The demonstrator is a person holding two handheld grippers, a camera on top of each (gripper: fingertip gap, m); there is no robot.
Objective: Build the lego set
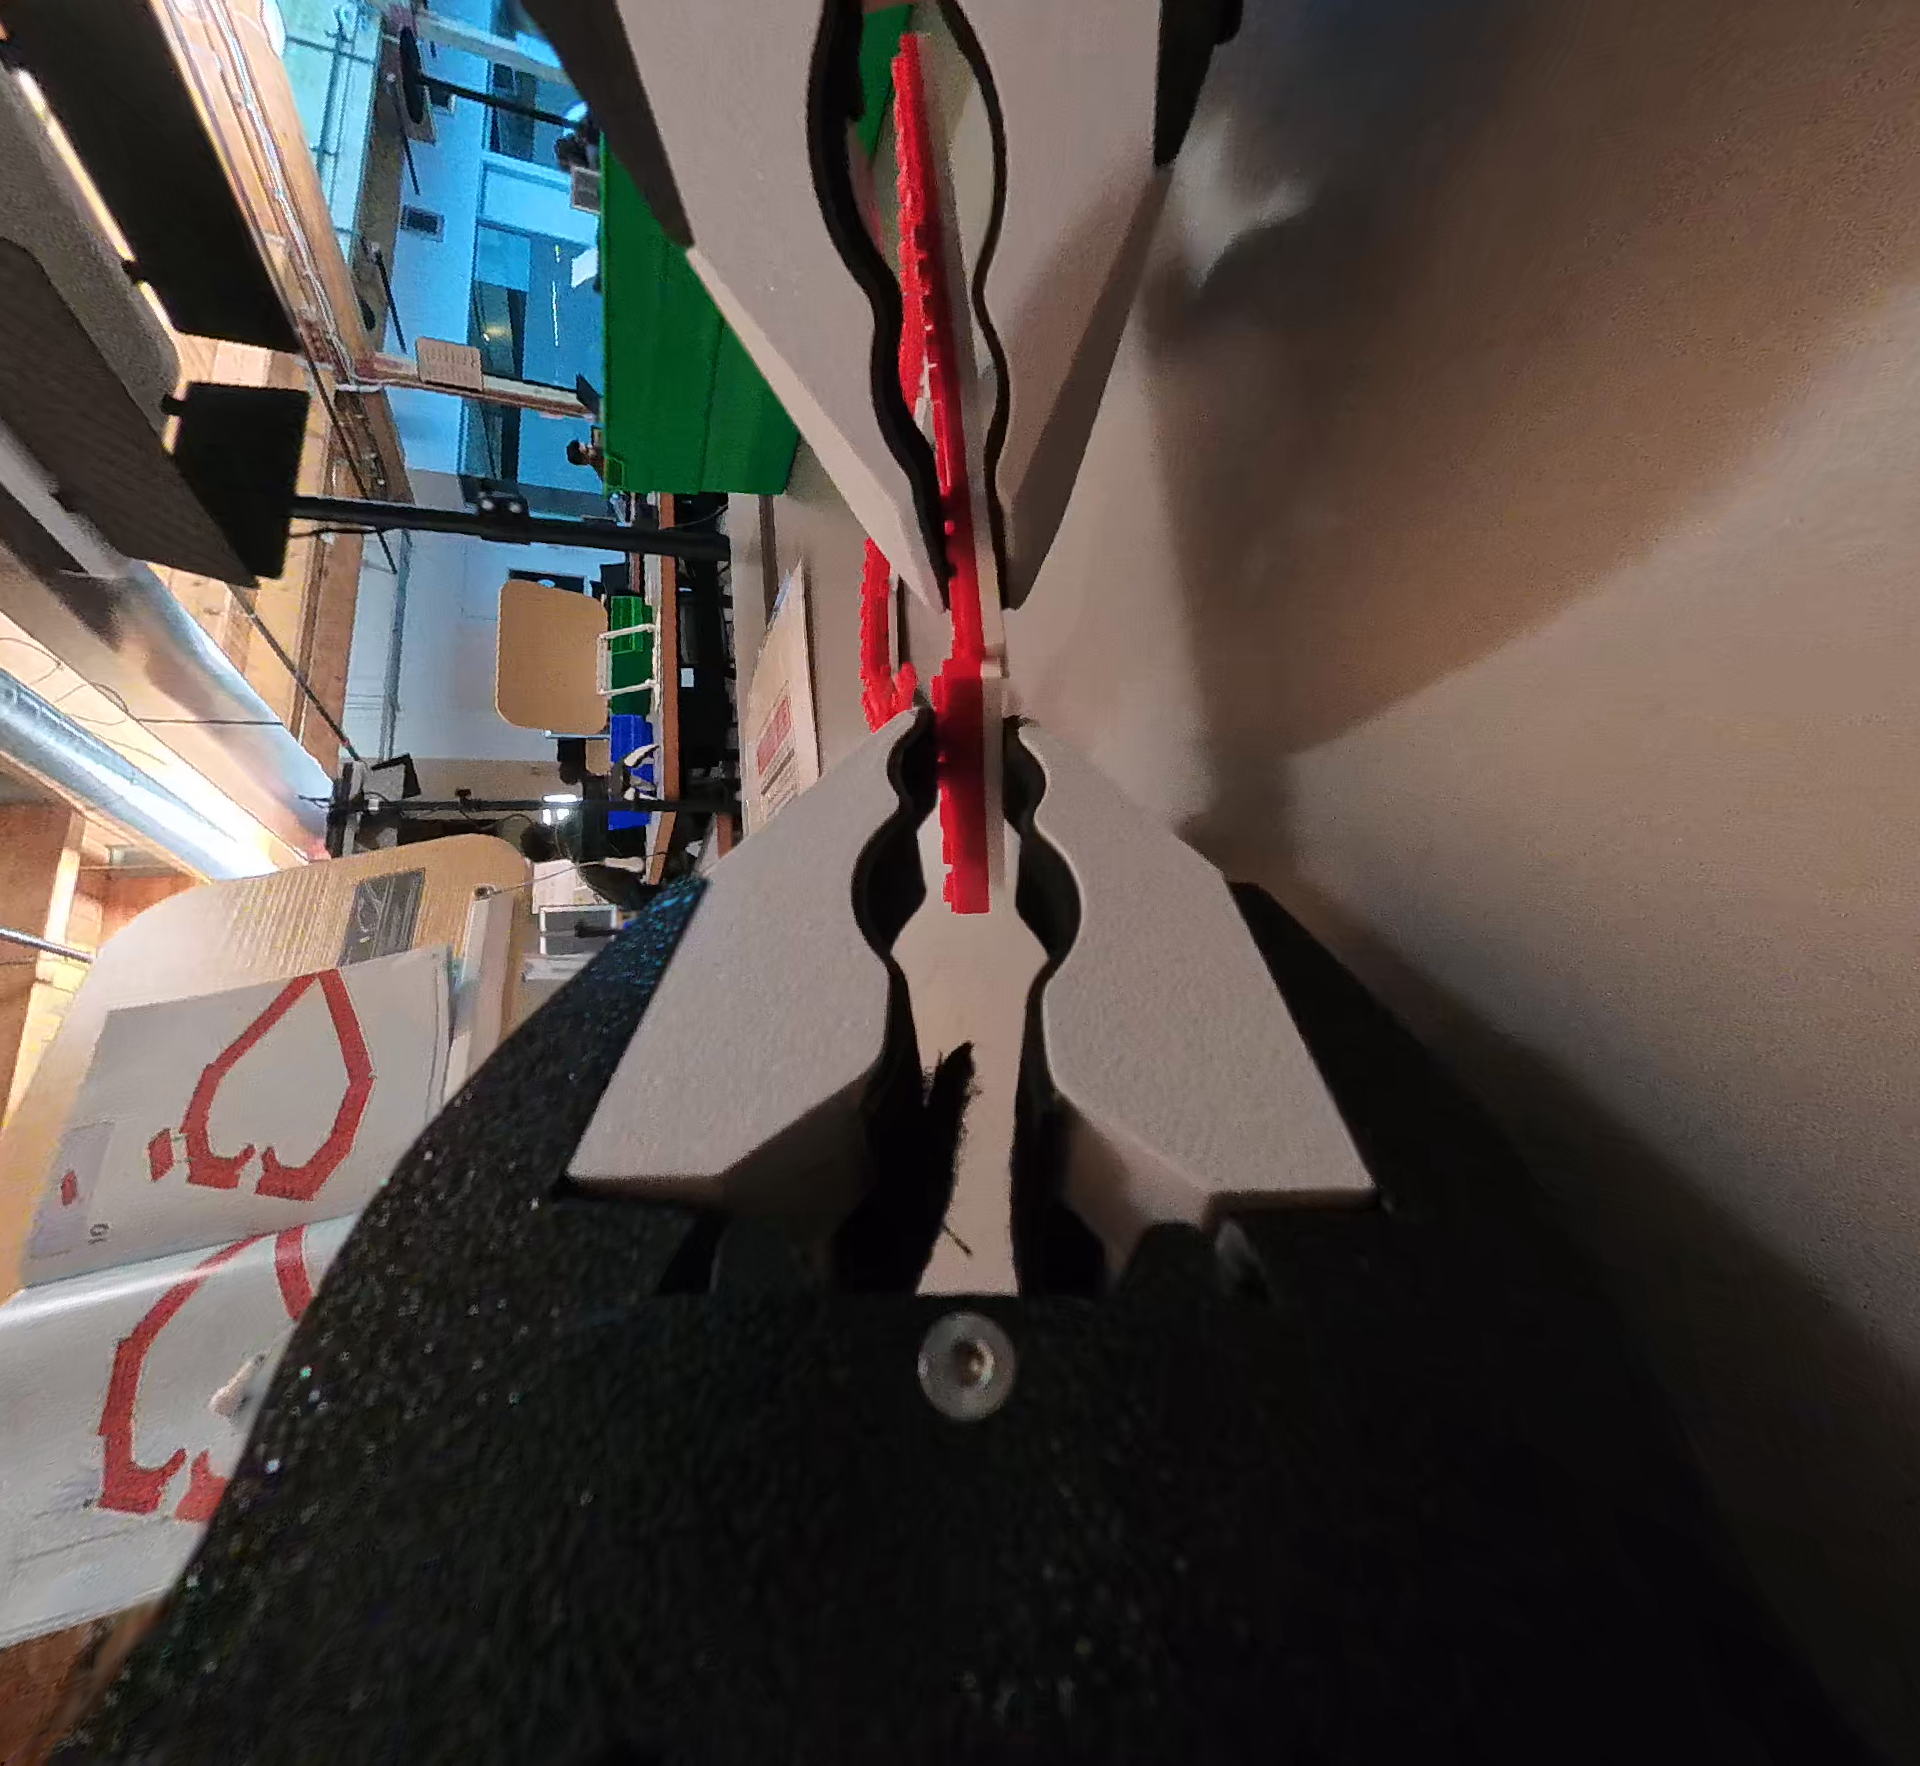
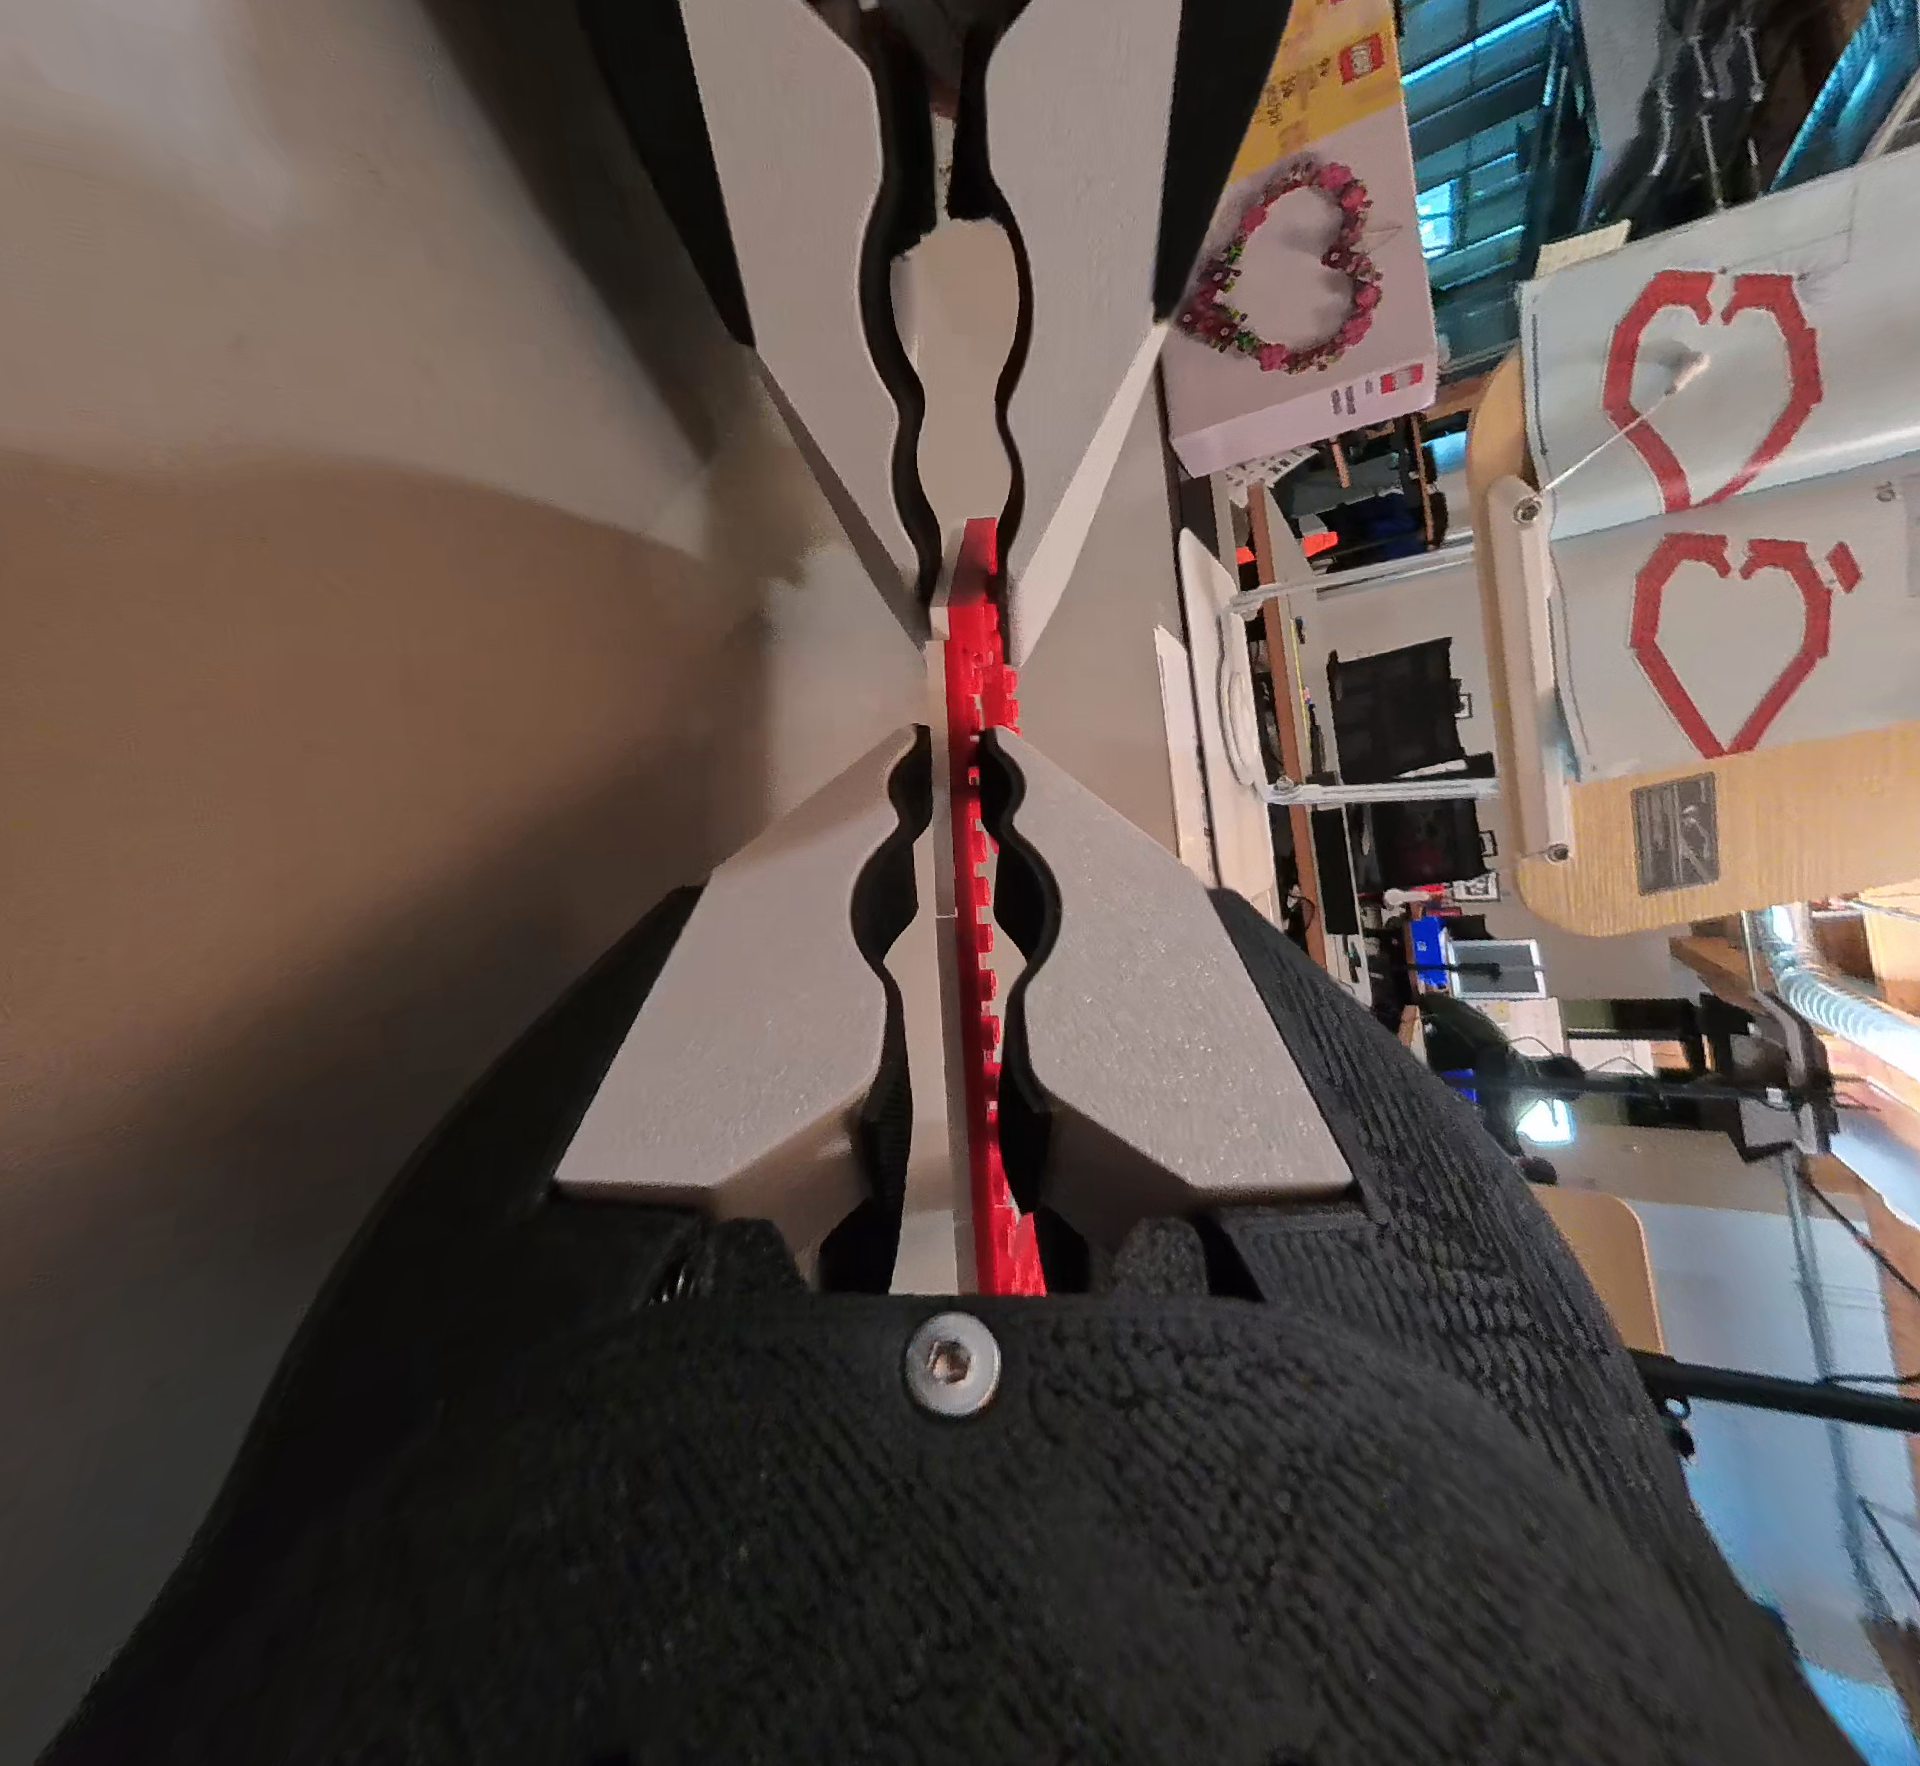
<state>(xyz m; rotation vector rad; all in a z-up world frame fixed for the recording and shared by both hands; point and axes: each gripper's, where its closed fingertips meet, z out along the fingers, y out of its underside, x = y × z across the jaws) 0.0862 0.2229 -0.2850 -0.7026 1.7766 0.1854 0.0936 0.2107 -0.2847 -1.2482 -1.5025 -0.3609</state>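
Note:
A flat red lego strip backed by a white plate (image 2: 940, 1010) is held edge-on between the two grippers, which face each other tip to tip. In the left wrist view my left gripper (image 1: 968, 729) is shut on the near end of the red strip (image 1: 961, 812), and the right gripper (image 1: 971, 589) comes in from the top, shut on the far part. In the right wrist view my right gripper (image 2: 966, 745) is shut on the red strip (image 2: 982, 989), with the left gripper (image 2: 966, 594) opposite. The assembly hangs just above the tan table (image 1: 1558, 573).
A second red lego piece (image 1: 883, 646) lies on the table past the fingertips. A green board (image 1: 665, 345) stands behind it. A lego box with a flower heart (image 2: 1309, 262) and instruction pages with red heart outlines (image 2: 1714, 386) stand at the side.

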